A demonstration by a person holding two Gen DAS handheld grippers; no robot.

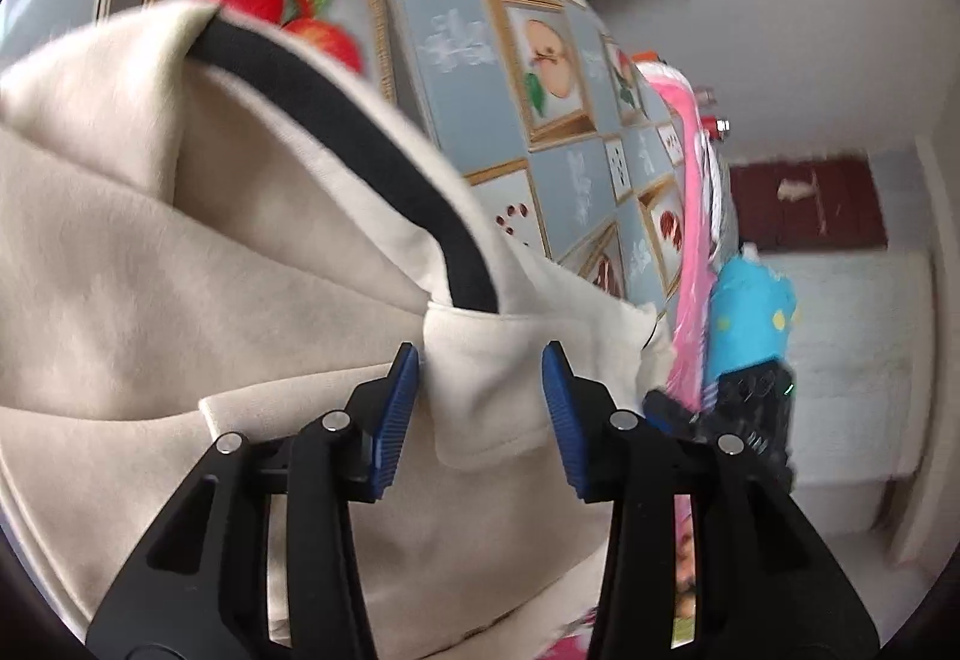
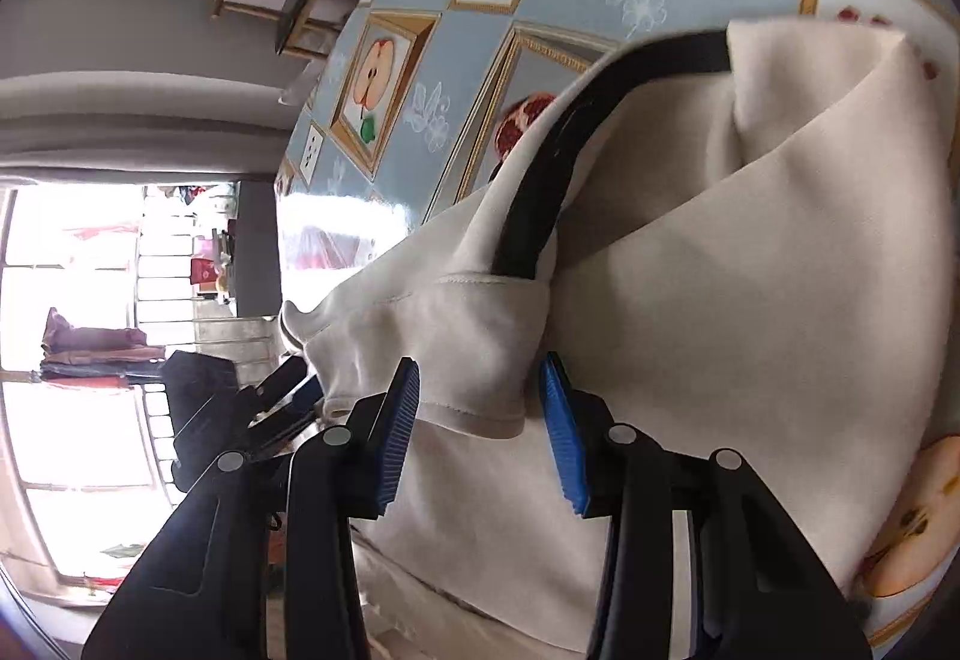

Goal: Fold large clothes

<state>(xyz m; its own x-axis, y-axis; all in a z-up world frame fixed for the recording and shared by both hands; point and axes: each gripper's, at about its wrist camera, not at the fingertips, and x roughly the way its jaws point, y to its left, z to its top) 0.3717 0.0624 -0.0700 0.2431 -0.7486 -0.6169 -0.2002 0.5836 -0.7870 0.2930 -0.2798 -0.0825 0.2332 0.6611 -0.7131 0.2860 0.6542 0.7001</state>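
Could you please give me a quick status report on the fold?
Both grippers open, cream garment cuffs between the jaws. Garment bunched on tablecloth. No obstruction visible.

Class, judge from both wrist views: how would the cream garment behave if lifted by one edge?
The cream garment probably flops: it lies in soft rounded folds. It looks thickish, so likely weighty. Its matte fleece probably grips the blue fingers rather than slipping.

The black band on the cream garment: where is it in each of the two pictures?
Left wrist: black band arcs from upper left down to centre.
Right wrist: black band curves from upper right down to centre.
Shared landmark: the cream hem where the band's lower end disappears.
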